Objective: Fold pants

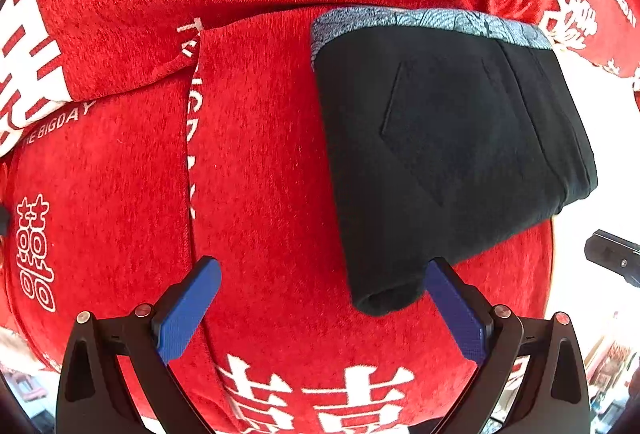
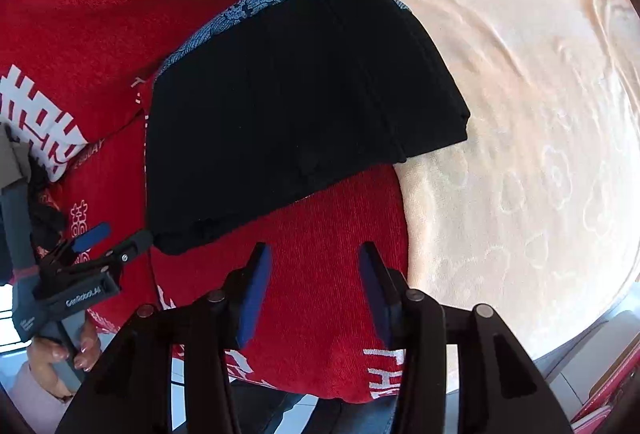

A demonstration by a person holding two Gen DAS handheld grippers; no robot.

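Two grippers over a red blanket (image 1: 260, 153) with white characters and "THE BIGDAY" lettering. Folded black pants (image 1: 448, 153) lie flat on it, a blue-grey patterned waistband (image 1: 424, 19) along the far edge; a stitched pocket outline shows on top.

Left gripper (image 1: 320, 310) points straight down, jaws spread wide, blue pads (image 1: 188, 310) clear of the cloth. Nothing clamped. Its right-hand pad sits just beside the near rolled corner of the pants; touching or not, cannot tell. Red blanket fills the gap between the jaws.

Right wrist view: right gripper (image 2: 316, 294) tilted steeply down, jaws partly apart, nothing between them but red blanket. Pads sit near the pants' near edge, not touching.

Pants (image 2: 296, 105) in this view lie mostly on the red blanket, with the right end overlapping a cream sheet (image 2: 540, 153) bearing a faint flower pattern. That end shows stacked folded layers.

Left gripper (image 2: 114, 240) shows at the left of the right view too, one finger tip at the pants' lower left corner. A hand (image 2: 60, 354) grips its handle below, with a pale sleeve.
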